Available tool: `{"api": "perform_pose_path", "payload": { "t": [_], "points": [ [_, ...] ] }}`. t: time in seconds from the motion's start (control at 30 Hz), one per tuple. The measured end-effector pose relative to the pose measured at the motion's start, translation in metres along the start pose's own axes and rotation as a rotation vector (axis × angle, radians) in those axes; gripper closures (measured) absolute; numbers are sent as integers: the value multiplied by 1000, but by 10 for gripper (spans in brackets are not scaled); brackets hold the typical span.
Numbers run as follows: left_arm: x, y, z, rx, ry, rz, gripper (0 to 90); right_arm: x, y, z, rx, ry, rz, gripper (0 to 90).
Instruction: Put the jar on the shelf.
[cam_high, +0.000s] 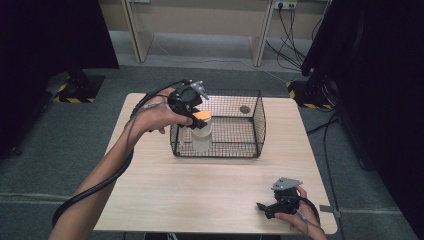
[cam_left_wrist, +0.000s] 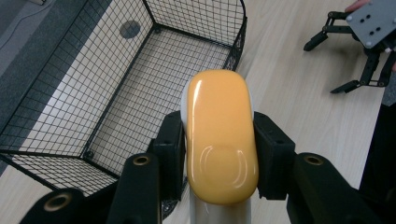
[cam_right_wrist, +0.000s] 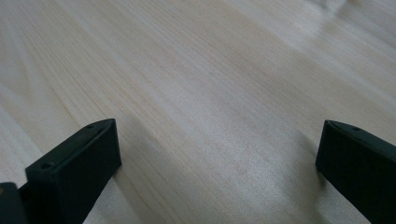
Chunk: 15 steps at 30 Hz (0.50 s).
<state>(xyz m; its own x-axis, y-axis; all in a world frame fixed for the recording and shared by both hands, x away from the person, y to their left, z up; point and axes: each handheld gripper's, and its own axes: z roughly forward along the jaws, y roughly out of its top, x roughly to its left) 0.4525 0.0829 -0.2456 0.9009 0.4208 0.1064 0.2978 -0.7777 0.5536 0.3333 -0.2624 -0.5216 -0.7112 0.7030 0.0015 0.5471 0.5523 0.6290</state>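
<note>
Down at the near right corner of the surface (cam_high: 210, 200), the right tongs (cam_high: 263, 207) rest with jaws spread wide apart. Farther off, the left tongs (cam_high: 196, 119) are clamped on the orange-capped white bottle (cam_high: 202, 131), held upright at the wire basket's (cam_high: 250, 145) near-left corner.

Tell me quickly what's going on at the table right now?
A person works with two hand-held grippers. The left gripper is shut on the orange cap of a white plastic bottle, holding it at the near left corner of the black wire mesh basket. Whether the bottle rests on the basket floor is unclear. The right gripper lies open and empty above the light wooden table.
</note>
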Motion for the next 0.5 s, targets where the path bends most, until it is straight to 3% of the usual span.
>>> {"api": "perform_pose_path", "payload": {
  "t": [0.5],
  "points": [
    [15,33,17,8,21,-38,596,0,0,0,-1,2,-4,2]
  ]
}}
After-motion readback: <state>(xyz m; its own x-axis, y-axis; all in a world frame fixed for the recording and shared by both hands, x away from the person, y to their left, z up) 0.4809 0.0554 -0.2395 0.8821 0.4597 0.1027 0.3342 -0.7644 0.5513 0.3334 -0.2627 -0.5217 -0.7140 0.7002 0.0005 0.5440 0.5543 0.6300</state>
